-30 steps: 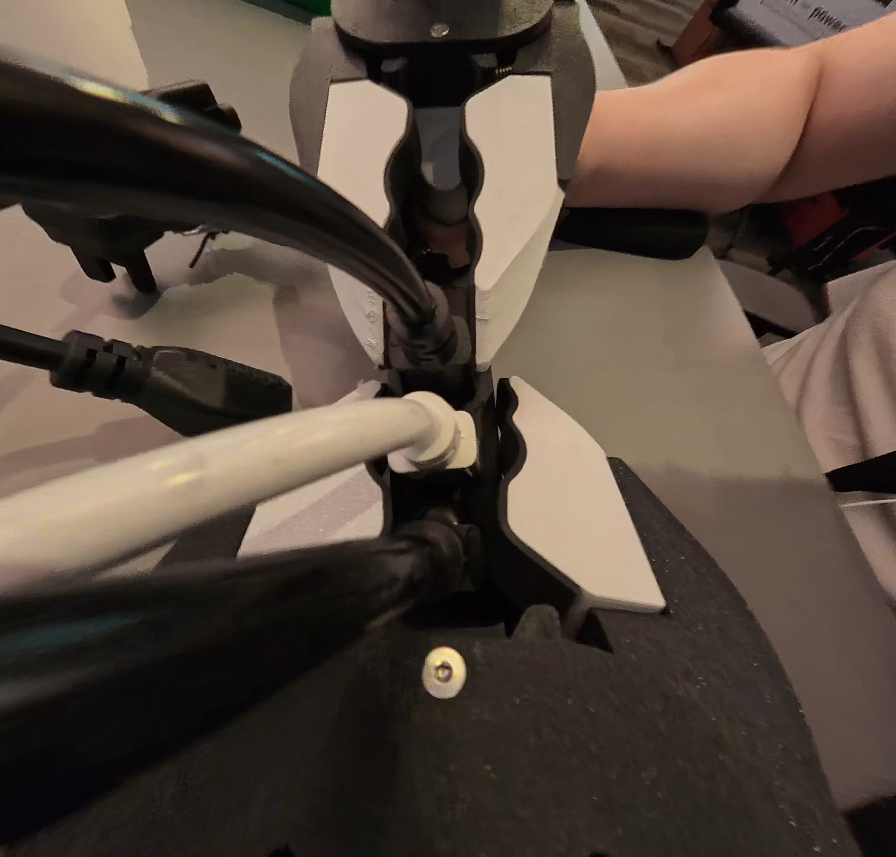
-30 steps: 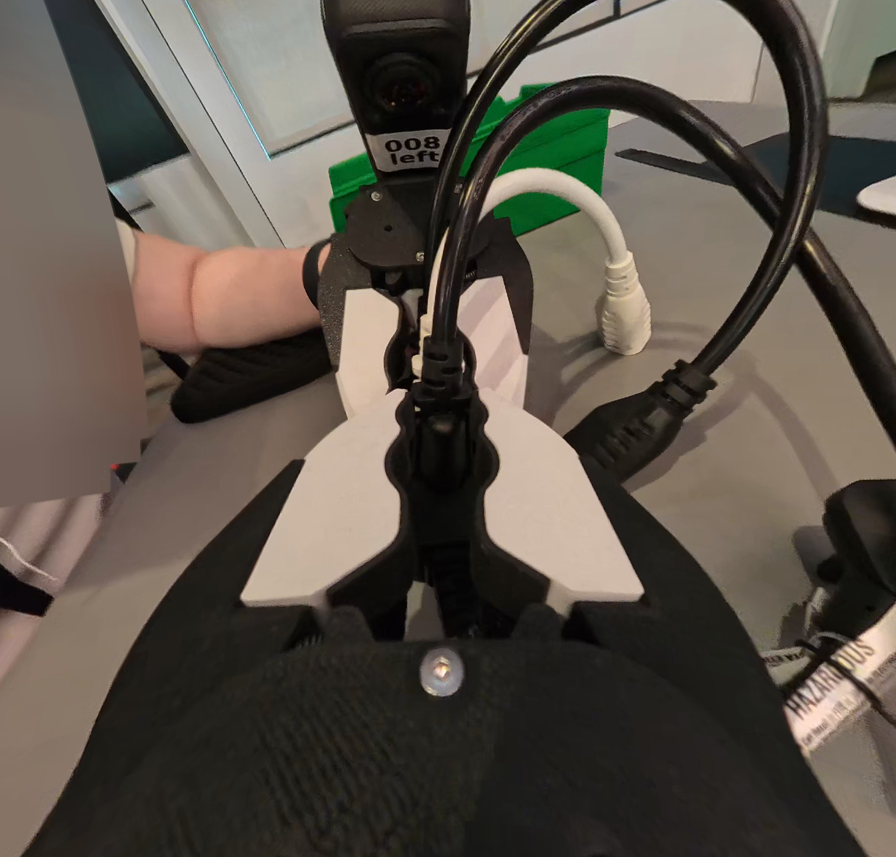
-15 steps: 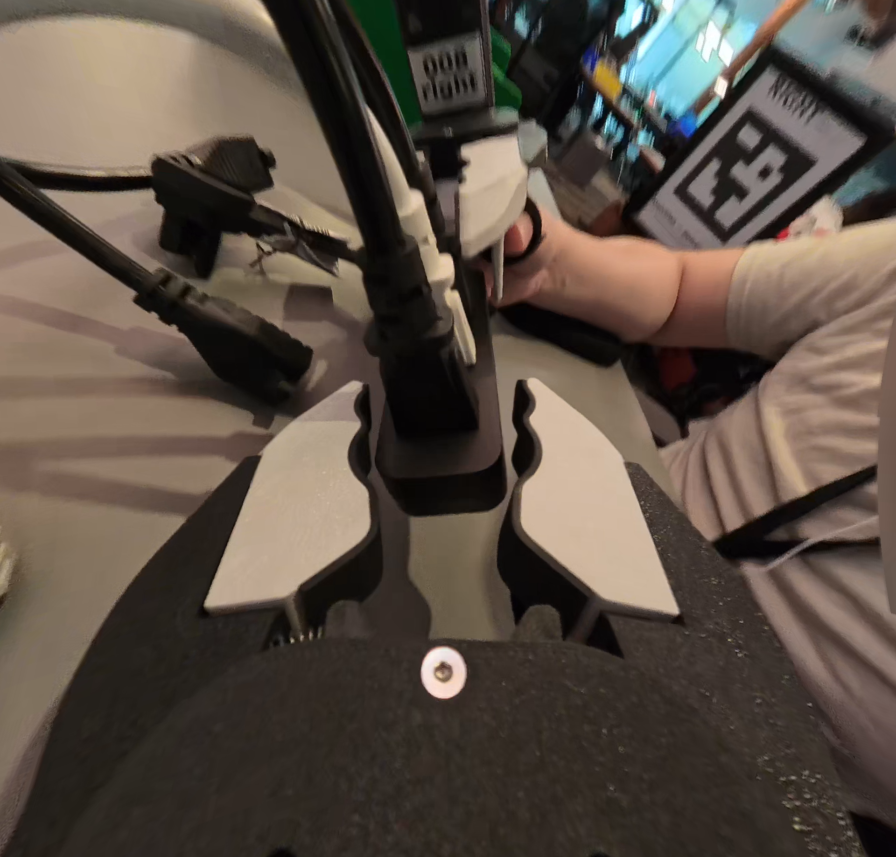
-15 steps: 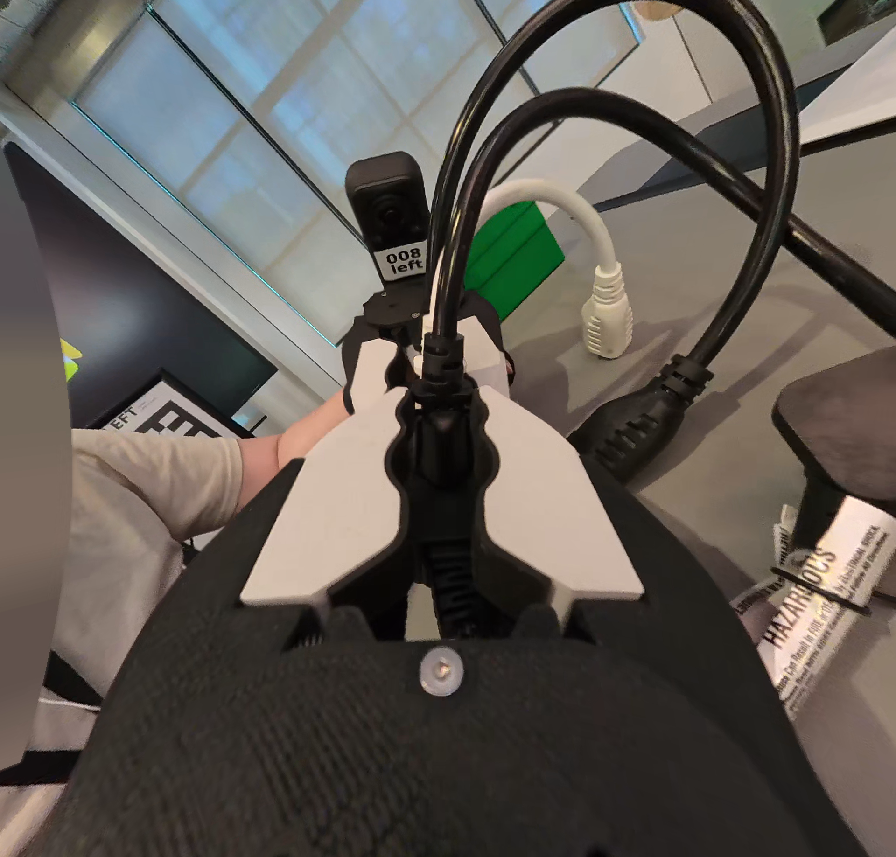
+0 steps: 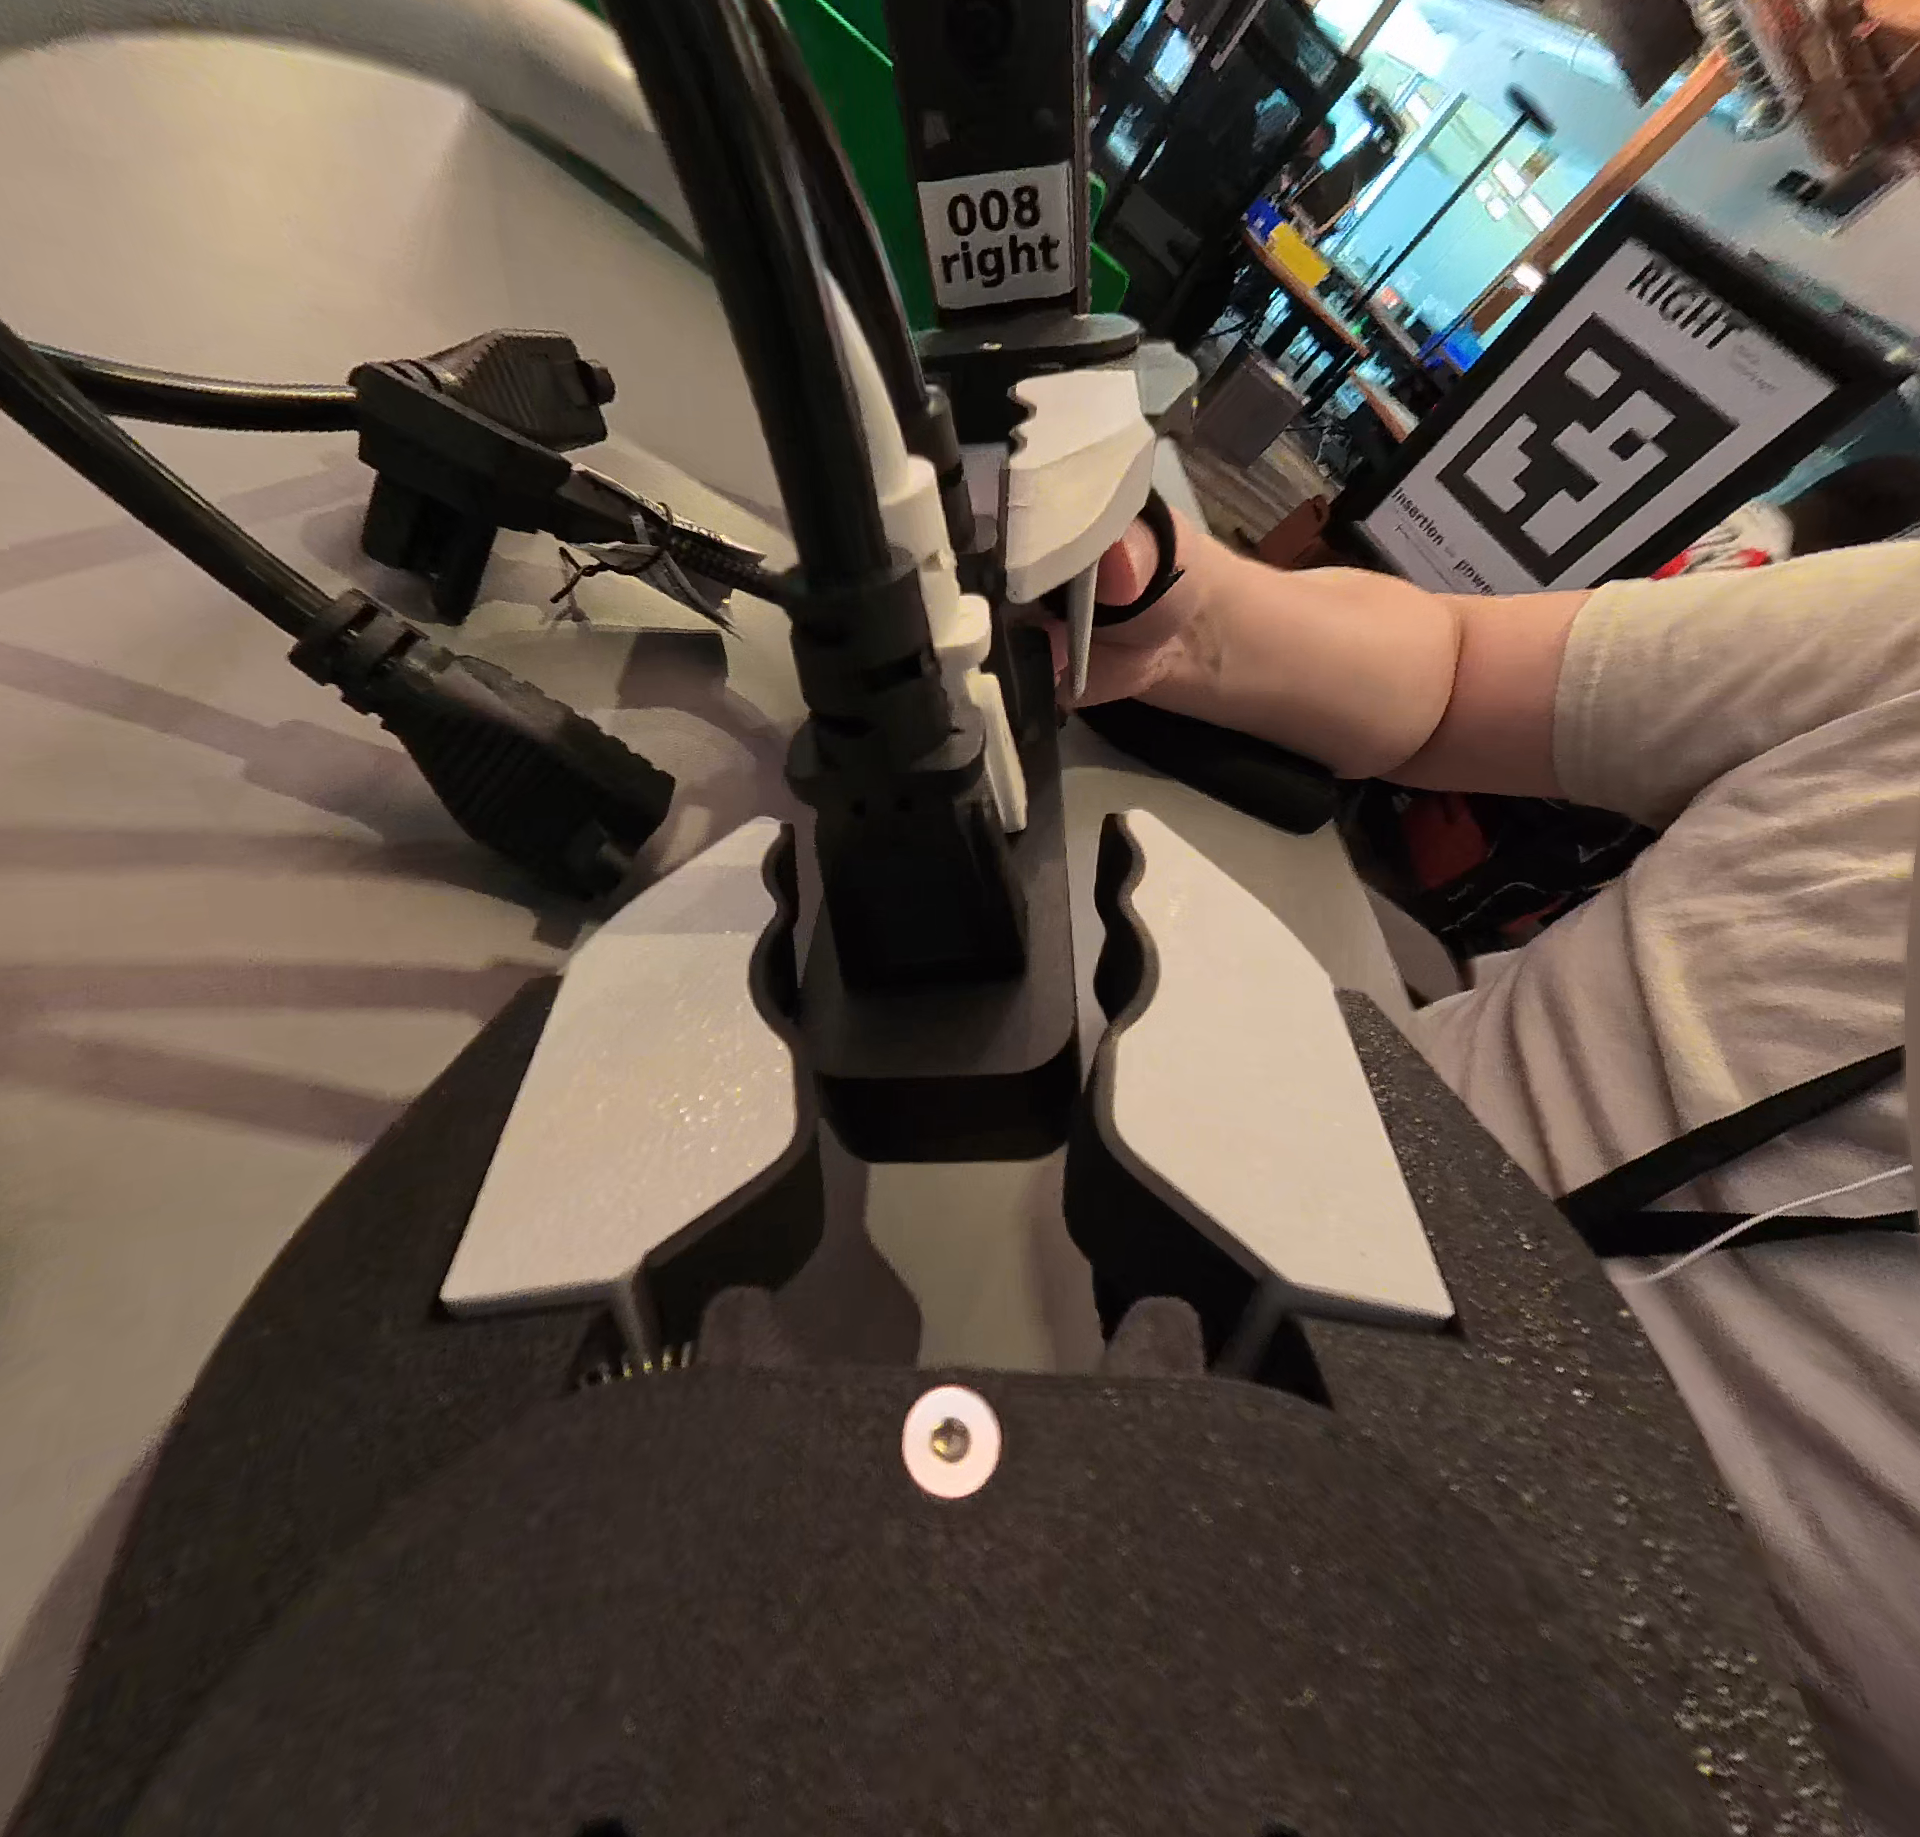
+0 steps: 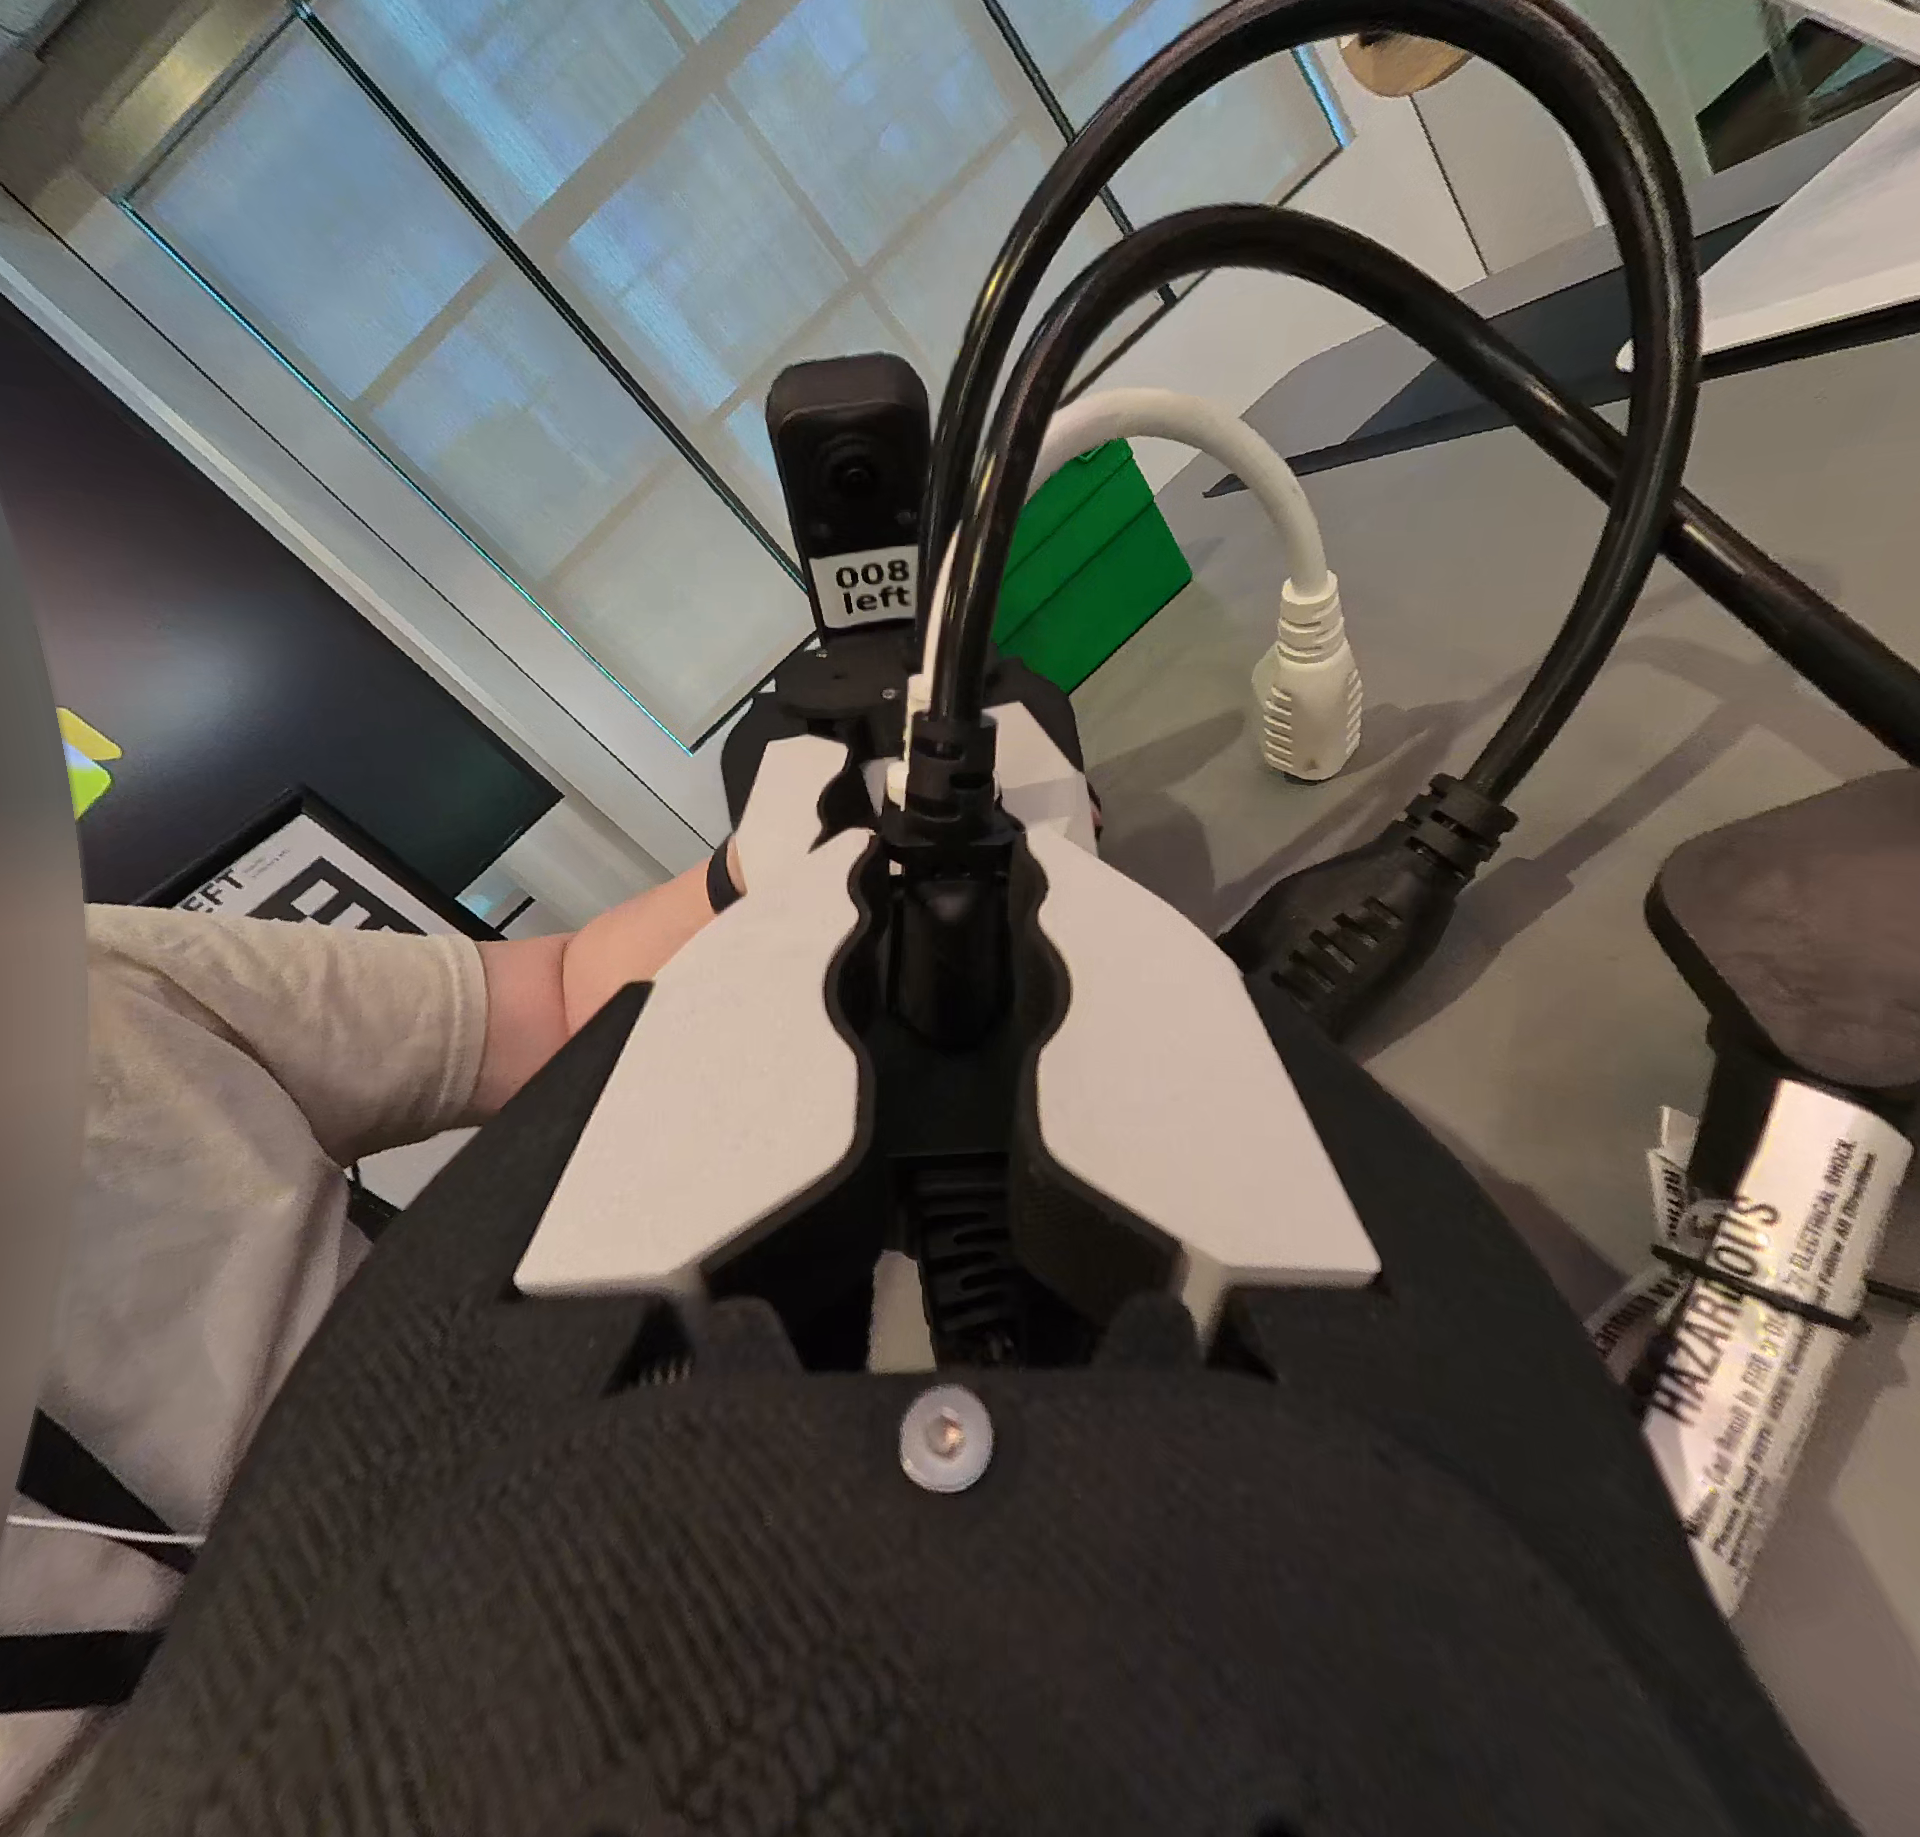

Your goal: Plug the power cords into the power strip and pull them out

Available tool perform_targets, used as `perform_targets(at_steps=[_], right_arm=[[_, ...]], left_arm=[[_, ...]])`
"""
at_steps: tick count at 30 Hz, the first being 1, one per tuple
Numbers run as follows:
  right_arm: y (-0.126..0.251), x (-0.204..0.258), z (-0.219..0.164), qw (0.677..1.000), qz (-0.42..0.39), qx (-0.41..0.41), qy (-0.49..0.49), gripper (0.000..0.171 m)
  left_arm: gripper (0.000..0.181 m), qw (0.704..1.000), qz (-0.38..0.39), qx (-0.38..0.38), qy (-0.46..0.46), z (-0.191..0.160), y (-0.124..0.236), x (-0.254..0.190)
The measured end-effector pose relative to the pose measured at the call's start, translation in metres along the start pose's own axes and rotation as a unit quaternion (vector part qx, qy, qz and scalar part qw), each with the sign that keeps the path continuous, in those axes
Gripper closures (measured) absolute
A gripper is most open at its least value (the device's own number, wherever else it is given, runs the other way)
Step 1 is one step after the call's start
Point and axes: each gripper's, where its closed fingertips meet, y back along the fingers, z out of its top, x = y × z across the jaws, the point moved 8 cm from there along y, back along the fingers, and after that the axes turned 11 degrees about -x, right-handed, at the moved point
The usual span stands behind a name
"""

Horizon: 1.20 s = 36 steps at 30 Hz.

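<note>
A black power strip [image 5: 935, 1070] carries three plugs in a row: a black plug [image 5: 914, 883] nearest, a white plug [image 5: 977, 686], and a far black plug [image 5: 951, 447]. My left gripper [image 5: 940, 852] is shut on the strip's near end, one finger on each side. My right gripper [image 6: 935, 847] is shut on the far black plug [image 6: 940, 956] at the strip's other end. The strip's ribbed cord exit shows between its fingers. The right gripper also shows in the left wrist view [image 5: 1070, 478]. The cords arch upward.
On the grey table [image 5: 260, 956] lie a black cord connector [image 6: 1371, 904], a white cord connector [image 6: 1309, 686] and a flat black plug with a warning tag [image 6: 1808, 956]. A green box [image 6: 1091, 561] stands behind. The person's arm [image 5: 1299, 644] is at the right. My right fingertips sit around 4 centimeters from my left ones.
My left gripper has drawn back along the strip from among the plugs to its near end. Both views have tilted. The right gripper stays shut on the black plug.
</note>
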Motion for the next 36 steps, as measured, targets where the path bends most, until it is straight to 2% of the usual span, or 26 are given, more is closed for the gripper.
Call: perform_targets(at_steps=[4, 9, 11, 14, 15, 17, 22, 27, 33, 36], right_arm=[[0.001, 0.001, -0.003, 0.999, -0.005, 0.028, 0.036, 0.149], [-0.002, 0.009, -0.012, 0.989, -0.011, 0.093, 0.115, 0.149], [-0.003, 0.011, -0.019, 0.98, -0.016, 0.131, 0.152, 0.149], [-0.005, 0.017, -0.025, 0.963, -0.01, 0.176, 0.202, 0.149], [-0.005, 0.018, -0.026, 0.958, -0.007, 0.193, 0.212, 0.149], [-0.004, 0.021, -0.025, 0.94, -0.009, 0.233, 0.248, 0.149], [-0.017, 0.038, -0.019, 0.867, -0.037, 0.366, 0.337, 0.148], [-0.036, 0.047, -0.017, 0.805, -0.055, 0.496, 0.322, 0.147], [-0.045, 0.051, -0.018, 0.764, -0.079, 0.557, 0.314, 0.147], [-0.049, 0.054, -0.02, 0.734, -0.091, 0.588, 0.327, 0.148]], left_arm=[[0.127, 0.997, 0.034, 0.021, -0.059, 0.006, 0.01, -0.002], [0.129, 0.999, 0.01, 0.011, -0.049, 0.006, 0.006, -0.004], [0.134, 0.997, 0.007, 0.03, -0.07, 0.002, 0.0, -0.005], [0.155, 0.987, 0.01, 0.09, -0.133, -0.01, -0.007, -0.006], [0.156, 0.984, 0.008, 0.094, -0.153, -0.012, -0.008, -0.007], [0.156, 0.979, 0.013, 0.103, -0.173, -0.014, -0.011, -0.01], [0.156, 0.974, 0.005, 0.102, -0.2, -0.018, -0.013, -0.013], [0.156, 0.962, 0.015, 0.103, -0.251, -0.023, -0.013, -0.019], [0.156, 0.957, 0.028, 0.107, -0.267, -0.024, -0.015, -0.021], [0.153, 0.947, 0.045, 0.137, -0.287, -0.032, -0.022, -0.02]])
